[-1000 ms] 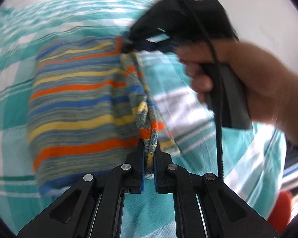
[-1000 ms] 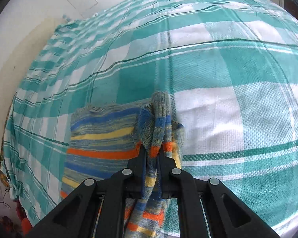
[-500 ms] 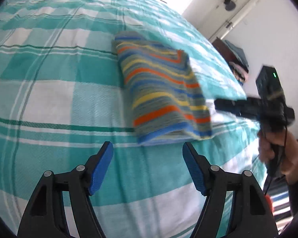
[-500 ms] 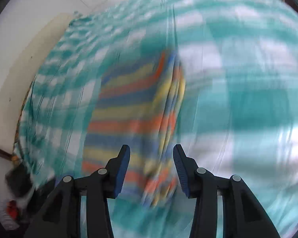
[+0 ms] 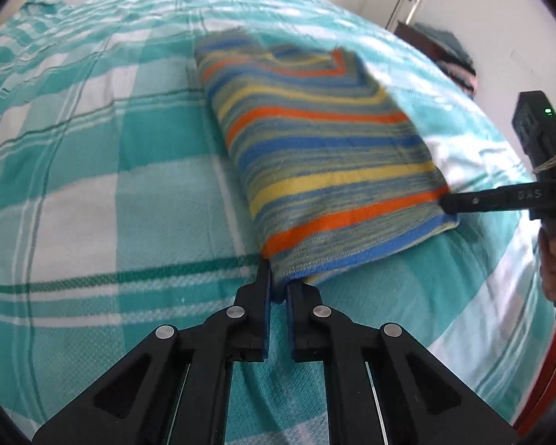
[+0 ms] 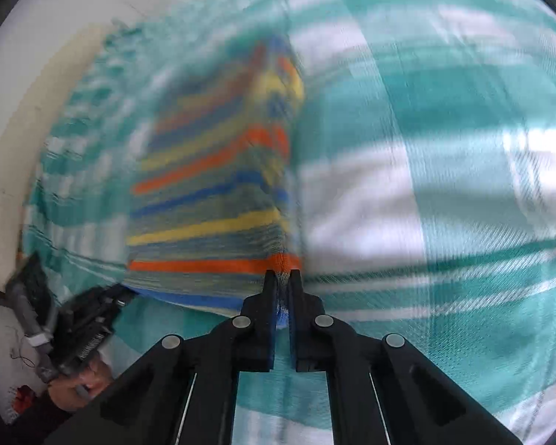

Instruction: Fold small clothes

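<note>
Both near corners pinched: left gripper (image 5: pixel 277 289) clamped on one corner of the striped knit garment (image 5: pixel 322 170), right gripper (image 6: pixel 282 289) clamped on the other. Best lifted together, level and taut, then carried over to meet the far edge squarely. Lying already folded on the teal checked bedspread (image 5: pixel 92 193), banded orange, yellow and blue.

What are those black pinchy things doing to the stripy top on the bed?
A person is folding a small striped sweater on a teal checked bedspread, holding a gripper in each hand. The left gripper has its jaws shut on one near corner, and the right gripper is shut on the other. The sweater is already folded into a rectangle.
</note>
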Demonstrator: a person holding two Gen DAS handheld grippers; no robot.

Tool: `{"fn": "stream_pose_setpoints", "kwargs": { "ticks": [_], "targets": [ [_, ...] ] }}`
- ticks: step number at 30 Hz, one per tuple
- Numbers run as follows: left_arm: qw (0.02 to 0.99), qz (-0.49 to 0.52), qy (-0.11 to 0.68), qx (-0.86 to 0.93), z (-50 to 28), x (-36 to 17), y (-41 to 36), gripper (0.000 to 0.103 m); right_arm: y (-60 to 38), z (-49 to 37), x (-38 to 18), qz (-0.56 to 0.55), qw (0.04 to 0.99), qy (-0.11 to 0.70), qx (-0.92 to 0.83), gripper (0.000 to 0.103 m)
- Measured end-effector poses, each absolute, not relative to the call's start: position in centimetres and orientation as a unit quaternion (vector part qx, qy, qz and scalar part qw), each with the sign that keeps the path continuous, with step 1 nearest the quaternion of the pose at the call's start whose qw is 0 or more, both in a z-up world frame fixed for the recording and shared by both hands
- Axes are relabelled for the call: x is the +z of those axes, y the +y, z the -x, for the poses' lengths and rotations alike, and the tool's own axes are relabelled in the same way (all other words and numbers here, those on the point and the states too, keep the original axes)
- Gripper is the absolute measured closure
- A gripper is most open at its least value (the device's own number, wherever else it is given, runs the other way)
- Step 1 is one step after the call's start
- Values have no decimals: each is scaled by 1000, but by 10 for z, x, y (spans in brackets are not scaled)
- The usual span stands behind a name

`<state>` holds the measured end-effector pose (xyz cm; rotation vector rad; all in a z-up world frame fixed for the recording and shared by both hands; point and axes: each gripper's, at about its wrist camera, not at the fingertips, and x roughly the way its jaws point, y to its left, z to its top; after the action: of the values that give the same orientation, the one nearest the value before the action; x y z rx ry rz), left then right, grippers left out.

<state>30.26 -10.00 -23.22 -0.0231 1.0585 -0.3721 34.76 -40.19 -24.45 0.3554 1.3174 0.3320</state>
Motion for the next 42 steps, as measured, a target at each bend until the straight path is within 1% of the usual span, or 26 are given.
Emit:
{"fn": "stream_pose_setpoints", "kwargs": {
  "ticks": [2,3,4,5,6,7,10,12,13,15,16,18,19,20,21,22,23,24,28,32,33,34,35,37,39,42],
  "targets": [
    [841,2,512,-175,-302,-228,-100,89,-398,-349,-255,-160,761,609,155,98],
    [837,2,520,-174,-300,-222,-96,76,-398,-350,-253,-160,763,606,158,97],
    [836,4,521,-174,-297,-216,-91,67,-399,-351,-249,-162,763,604,163,87],
    [845,15,506,-172,-290,-202,-80,51,-404,-352,-243,-163,763,604,164,81],
    [859,26,484,-169,-283,-190,-71,42,-410,-353,-229,-154,774,593,159,78],
    [872,42,459,-165,-281,-178,-64,41,-411,-353,-215,-135,790,579,153,78],
    [878,81,436,-177,-300,-163,-65,43,-403,-372,-173,-64,831,531,155,78],
    [875,73,442,-185,-321,-168,-84,53,-391,-402,-159,-70,838,504,197,78],
    [871,66,449,-186,-329,-173,-93,55,-380,-415,-157,-81,838,491,224,78],
    [850,44,494,-179,-343,-205,-115,64,-359,-442,-163,-90,837,465,273,78],
    [842,33,510,-171,-342,-218,-119,64,-347,-452,-171,-74,839,458,284,78],
    [849,8,502,-162,-334,-230,-125,63,-329,-474,-201,-34,840,471,266,78],
    [855,2,492,-163,-330,-228,-126,63,-330,-483,-224,-13,835,501,228,82],
    [855,-2,493,-164,-328,-224,-126,62,-334,-490,-242,-6,826,528,200,89],
    [853,-3,497,-163,-327,-221,-125,60,-344,-491,-251,-29,825,529,197,94],
    [852,1,498,-162,-326,-217,-123,57,-351,-488,-246,-46,831,519,196,95],
    [853,8,498,-157,-323,-214,-119,51,-356,-481,-235,-52,842,507,176,94],
    [854,16,498,-152,-322,-212,-116,47,-357,-473,-225,-55,849,496,173,91],
    [846,26,514,-138,-320,-221,-114,45,-349,-421,-190,-70,852,459,242,91],
    [846,15,519,-123,-318,-219,-118,41,-340,-390,-230,-29,828,508,235,91],
    [846,10,520,-119,-317,-217,-118,41,-346,-387,-246,-34,819,528,222,102],
    [847,6,519,-115,-316,-214,-118,41,-354,-384,-250,-58,819,529,216,103],
    [848,3,518,-112,-315,-212,-116,41,-361,-378,-244,-80,824,522,207,103],
    [848,0,519,-108,-314,-211,-114,41,-363,-363,-225,-77,839,503,191,95],
    [847,-1,522,-103,-316,-210,-113,41,-362,-347,-210,-75,849,486,196,93],
    [847,-4,523,-97,-314,-207,-114,41,-361,-334,-210,-68,846,492,194,88]
  ]
}}
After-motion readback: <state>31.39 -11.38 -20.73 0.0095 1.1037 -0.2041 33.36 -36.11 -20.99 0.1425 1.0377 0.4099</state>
